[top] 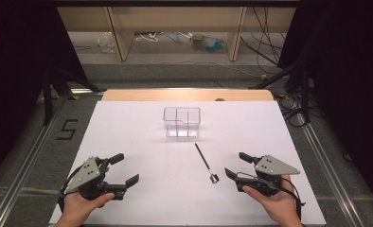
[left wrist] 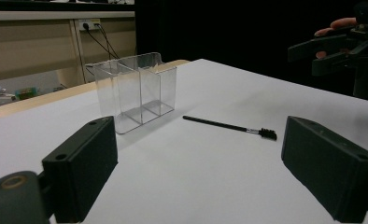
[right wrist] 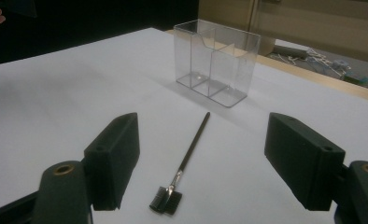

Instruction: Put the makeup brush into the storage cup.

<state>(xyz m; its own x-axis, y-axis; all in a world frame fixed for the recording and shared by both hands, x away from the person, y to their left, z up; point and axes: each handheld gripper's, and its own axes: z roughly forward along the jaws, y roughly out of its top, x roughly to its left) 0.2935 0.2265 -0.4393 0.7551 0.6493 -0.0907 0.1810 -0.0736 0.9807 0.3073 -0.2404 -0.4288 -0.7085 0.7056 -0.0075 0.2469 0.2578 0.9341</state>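
While both grippers sit open and empty, pickup of brush [top: 206, 163] hasn't started.
Next, I judge: right gripper [top: 235, 165] jaws close on handle, toward clear organizer [top: 182, 122].

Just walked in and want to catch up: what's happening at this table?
A person holds a gripper in each hand over a white table. Both the left gripper and the right gripper are open and hold nothing. A small black brush lies flat on the table, nearer the right gripper, brush head toward the person. A clear divided organizer stands upright beyond it, apparently empty.
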